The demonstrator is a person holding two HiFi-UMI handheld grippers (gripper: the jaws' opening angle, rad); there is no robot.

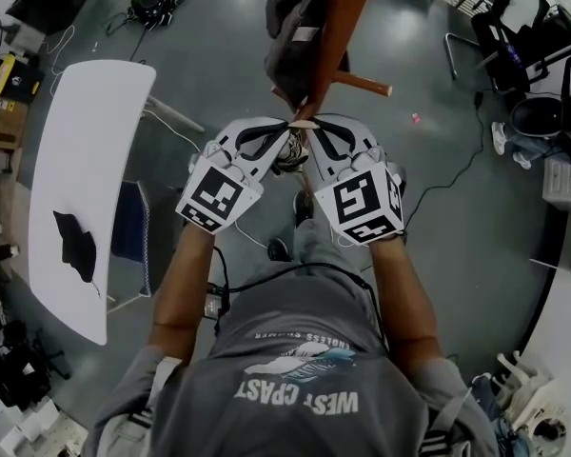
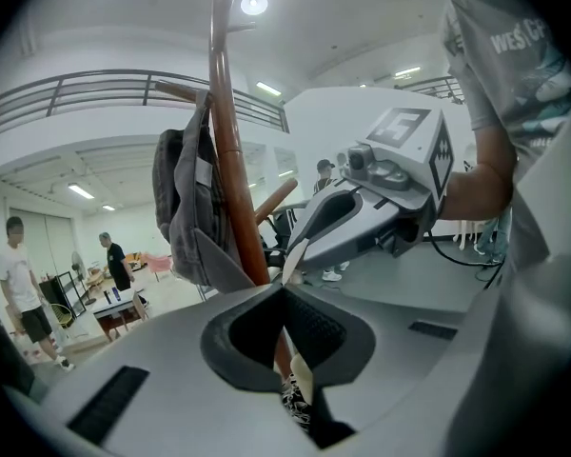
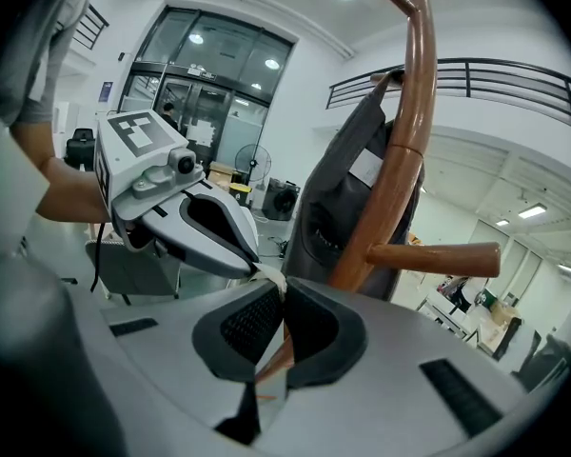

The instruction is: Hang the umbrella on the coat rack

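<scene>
The coat rack's brown wooden pole [image 1: 338,17] rises just ahead of me, with a short peg [image 1: 364,85] pointing right and a grey garment [image 1: 290,36] hung on its left. Both grippers meet tip to tip at the pole's near side. My left gripper [image 1: 287,128] and right gripper [image 1: 310,128] are each shut on a cream strap [image 2: 303,374]. The umbrella [image 1: 290,155], black-and-white patterned, hangs just under the tips, mostly hidden. In the right gripper view the peg [image 3: 433,255] juts right beyond the jaws, and the pole [image 3: 400,160] stands behind them.
A white table [image 1: 86,179] with a black object [image 1: 76,246] on it stands to my left. Office chairs [image 1: 514,46] and a floor cable [image 1: 457,174] are at the right. Two people [image 2: 19,284] stand far off in the left gripper view.
</scene>
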